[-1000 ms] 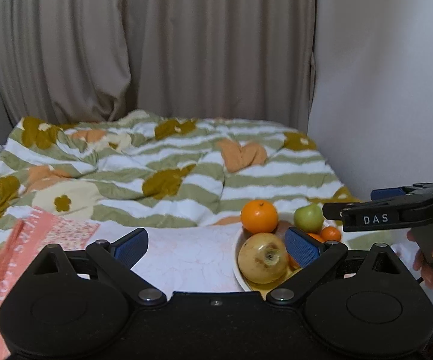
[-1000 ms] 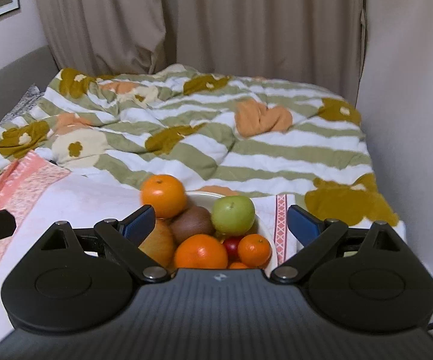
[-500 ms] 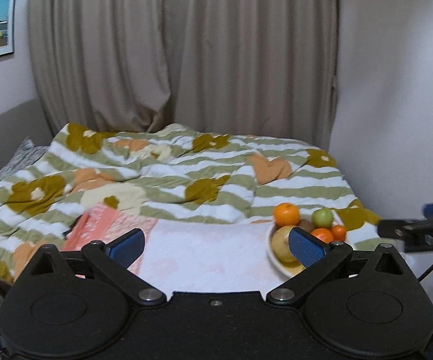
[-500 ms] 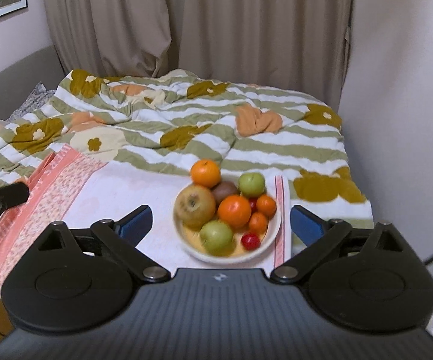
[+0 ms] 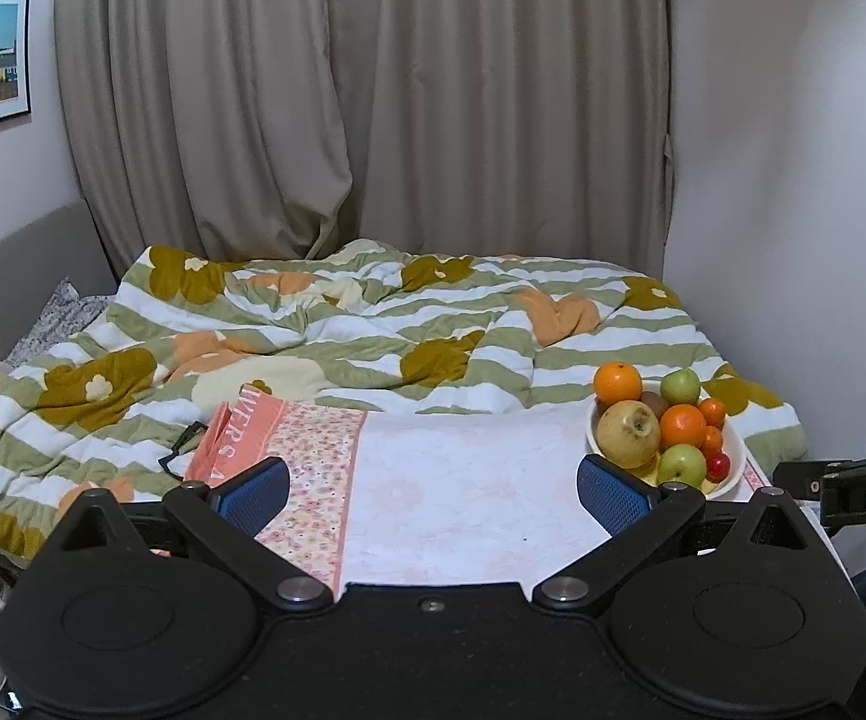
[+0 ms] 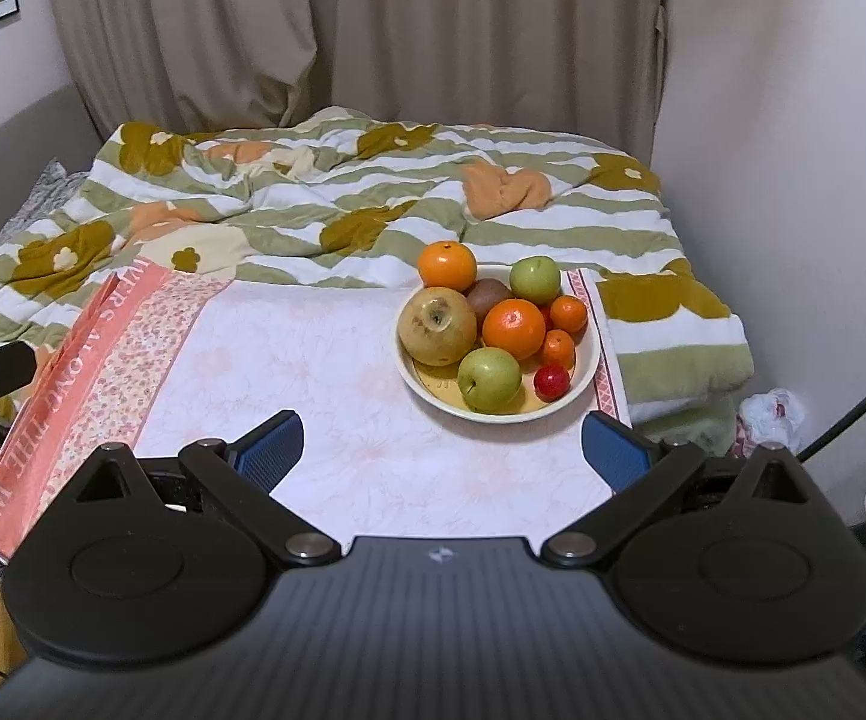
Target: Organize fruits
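Both grippers have pulled back from the bowl (image 6: pixel 590 360), which looked closer 1 second ago. The left gripper (image 5: pixel 433 492) has just been opening and stands wide with nothing between its jaws; the right gripper (image 6: pixel 442 450) is also wide and empty. The bowl of fruits (image 6: pixel 505 327) sits on the pink cloth (image 6: pixel 312 384), at its right side.

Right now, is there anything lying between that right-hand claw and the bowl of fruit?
Nothing visible. Between the open right gripper and the bowl of fruit lies only bare pink tablecloth. The folded orange cloth sits far off to the side.
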{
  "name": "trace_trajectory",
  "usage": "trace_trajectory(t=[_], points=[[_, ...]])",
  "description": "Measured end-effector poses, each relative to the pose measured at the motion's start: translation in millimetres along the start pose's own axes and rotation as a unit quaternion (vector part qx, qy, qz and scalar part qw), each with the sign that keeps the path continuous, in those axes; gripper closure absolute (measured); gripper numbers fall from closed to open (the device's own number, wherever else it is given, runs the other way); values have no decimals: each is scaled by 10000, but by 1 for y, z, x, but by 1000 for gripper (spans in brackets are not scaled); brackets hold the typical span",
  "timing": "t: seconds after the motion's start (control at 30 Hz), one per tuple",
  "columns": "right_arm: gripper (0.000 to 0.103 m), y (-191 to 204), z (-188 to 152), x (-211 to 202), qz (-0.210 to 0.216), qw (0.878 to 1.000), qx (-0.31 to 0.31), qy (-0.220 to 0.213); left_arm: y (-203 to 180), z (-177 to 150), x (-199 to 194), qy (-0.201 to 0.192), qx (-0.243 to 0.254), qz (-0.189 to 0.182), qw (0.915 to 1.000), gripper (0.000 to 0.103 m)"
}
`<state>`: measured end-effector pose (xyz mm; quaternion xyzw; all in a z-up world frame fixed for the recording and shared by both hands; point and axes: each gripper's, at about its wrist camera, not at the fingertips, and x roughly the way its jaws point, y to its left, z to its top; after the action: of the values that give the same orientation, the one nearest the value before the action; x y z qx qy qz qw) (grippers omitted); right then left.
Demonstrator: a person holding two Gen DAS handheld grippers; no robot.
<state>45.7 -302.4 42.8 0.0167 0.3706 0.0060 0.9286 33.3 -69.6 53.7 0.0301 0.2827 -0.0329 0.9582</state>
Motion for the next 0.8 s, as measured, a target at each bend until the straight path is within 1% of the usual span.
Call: trace_trajectory(t=[0.1, 0.23, 0.37, 0.8], points=[[0, 5, 0, -2, -63, 10000, 33, -17, 8, 0, 2, 36, -51, -96, 9999, 0], [0, 10, 0, 0, -138, 9999, 70, -23, 13, 0, 5, 25, 36, -64, 10000, 0], [0, 12, 1, 2, -172, 9998, 115, -12, 18, 0, 7, 34, 17, -97, 9999, 0], [0, 13, 1, 6, -210, 9997, 134, 31, 21, 1, 12, 93, -15, -155, 9998, 0]])
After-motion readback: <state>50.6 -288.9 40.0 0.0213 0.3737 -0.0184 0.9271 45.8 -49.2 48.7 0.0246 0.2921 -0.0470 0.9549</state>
